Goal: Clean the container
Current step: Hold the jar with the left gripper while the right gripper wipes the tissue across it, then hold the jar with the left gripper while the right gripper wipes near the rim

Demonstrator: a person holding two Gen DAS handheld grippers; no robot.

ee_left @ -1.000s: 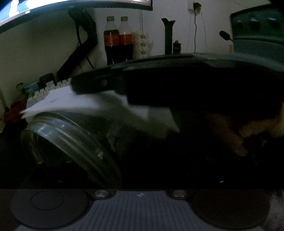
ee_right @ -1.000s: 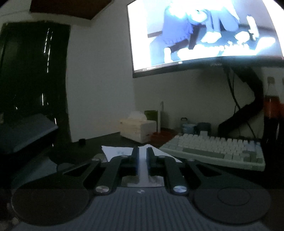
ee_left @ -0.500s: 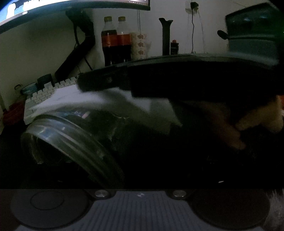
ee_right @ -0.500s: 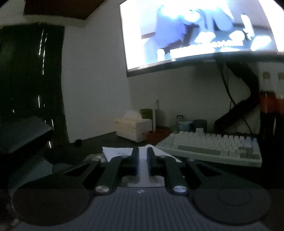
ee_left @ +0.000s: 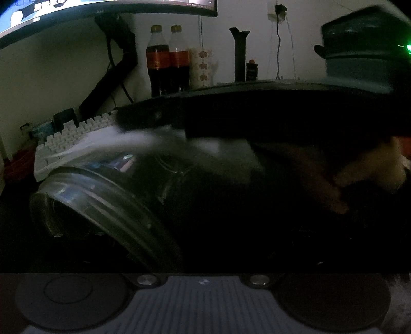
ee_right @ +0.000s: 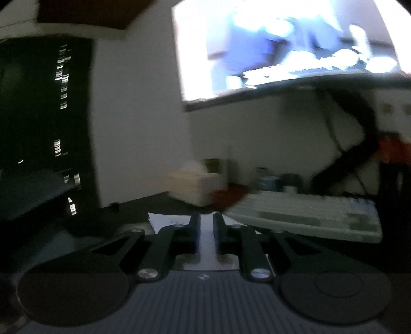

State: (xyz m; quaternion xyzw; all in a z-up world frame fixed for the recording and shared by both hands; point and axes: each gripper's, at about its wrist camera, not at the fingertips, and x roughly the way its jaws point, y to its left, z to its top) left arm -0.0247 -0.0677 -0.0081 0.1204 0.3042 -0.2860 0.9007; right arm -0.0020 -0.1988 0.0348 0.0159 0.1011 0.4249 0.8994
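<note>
Clear glass container (ee_left: 108,203) lying on its side low in the left wrist view, threaded mouth turned toward the lower left, nothing made out inside. Draped over its upper wall, a white tissue (ee_left: 159,144), blurred. Above the tissue, the dark right hand-held gripper (ee_left: 154,118) reaching in from the right; in its own view (ee_right: 205,231) fingers close together, clamped on the tissue (ee_right: 205,246) with a narrow strip of white between the blue pads. Left hand-held gripper: fingers lost in darkness beside the container, so cannot tell apart or together, nor whether gripping the glass. Behind the container on the bench, a white keyboard (ee_left: 72,138); further back, two cola bottles (ee_left: 167,61) side by side under a monitor (ee_left: 102,7). Right of the container, a bare hand (ee_left: 364,174), dim and partly hidden. Right wrist view smeared.
</note>
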